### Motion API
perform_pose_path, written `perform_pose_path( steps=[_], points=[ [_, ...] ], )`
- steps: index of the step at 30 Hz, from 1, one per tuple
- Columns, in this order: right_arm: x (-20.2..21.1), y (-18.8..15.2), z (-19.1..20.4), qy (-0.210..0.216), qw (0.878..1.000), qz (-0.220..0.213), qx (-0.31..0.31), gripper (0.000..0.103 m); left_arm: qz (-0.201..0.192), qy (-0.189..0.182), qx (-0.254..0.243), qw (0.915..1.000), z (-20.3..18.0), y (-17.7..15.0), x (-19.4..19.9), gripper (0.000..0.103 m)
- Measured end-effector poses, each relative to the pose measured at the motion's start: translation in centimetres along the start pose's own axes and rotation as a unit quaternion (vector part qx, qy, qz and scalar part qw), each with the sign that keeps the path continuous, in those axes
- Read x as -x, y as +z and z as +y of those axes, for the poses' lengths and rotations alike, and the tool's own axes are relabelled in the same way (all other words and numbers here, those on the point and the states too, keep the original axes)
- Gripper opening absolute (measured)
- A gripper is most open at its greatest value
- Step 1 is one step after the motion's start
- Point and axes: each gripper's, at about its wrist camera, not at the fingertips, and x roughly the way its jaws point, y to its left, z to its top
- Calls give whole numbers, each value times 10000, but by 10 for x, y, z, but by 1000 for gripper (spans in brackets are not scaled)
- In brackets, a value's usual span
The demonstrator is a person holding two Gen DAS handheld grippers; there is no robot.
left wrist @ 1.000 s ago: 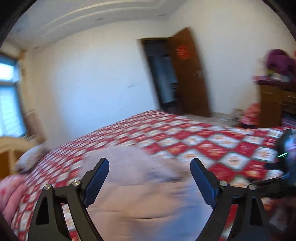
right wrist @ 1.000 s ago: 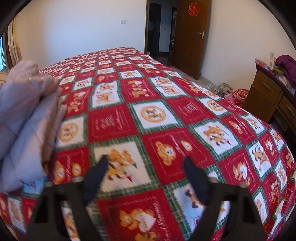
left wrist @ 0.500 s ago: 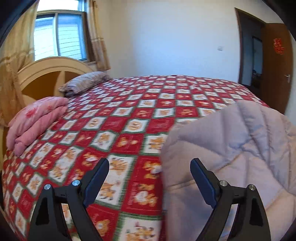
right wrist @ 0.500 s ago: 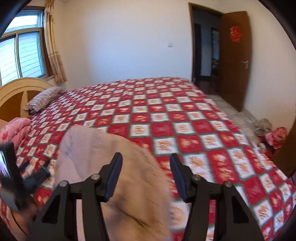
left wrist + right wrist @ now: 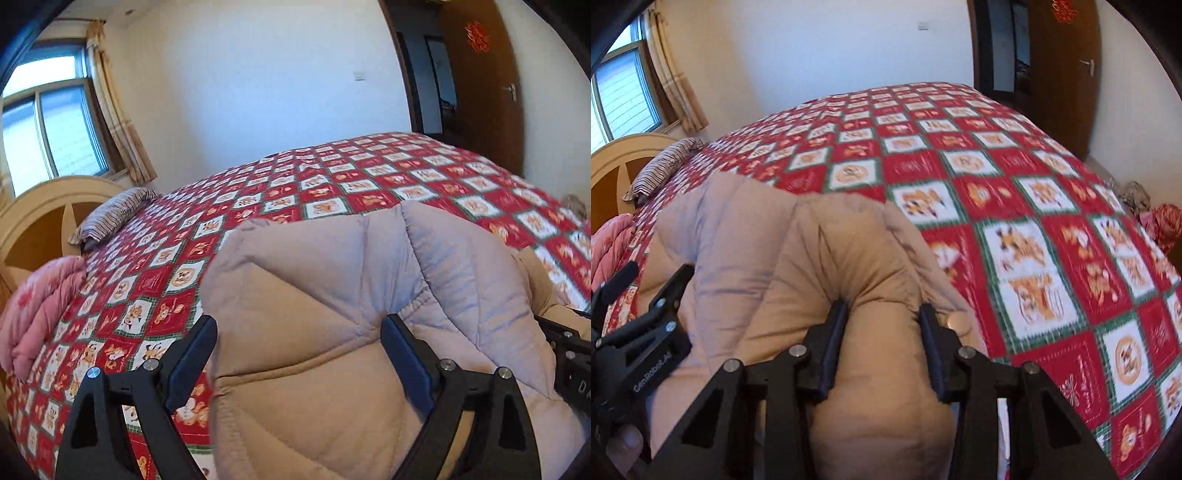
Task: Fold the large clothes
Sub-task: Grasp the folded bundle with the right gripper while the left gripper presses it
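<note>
Beige padded coat (image 5: 798,258) lies bunched on the near edge of the bed (image 5: 1015,177), over its red checked cover. Right claw (image 5: 882,325) has just been closing and now clamps a thick roll of the coat between its jaws, likely to carry that side over for a fold. Left claw (image 5: 299,336) stands apart, straddling another fold without pinching it. White lettering on the left claw's body, seen from the right wrist, reads "GenRobot.AI".
</note>
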Motion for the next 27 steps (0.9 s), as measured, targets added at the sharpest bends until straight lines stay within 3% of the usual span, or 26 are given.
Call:
perform_pose_path(
  steps=[12, 27],
  points=[
    [-19, -23, -12, -52, 9998, -208, -6, 42, 261, -226, 239, 9991, -10, -17, -28, 102],
    [-31, -27, -14, -117, 9997, -195, -13, 42, 408, -224, 174, 9988, -18, -21, -41, 102]
  ],
)
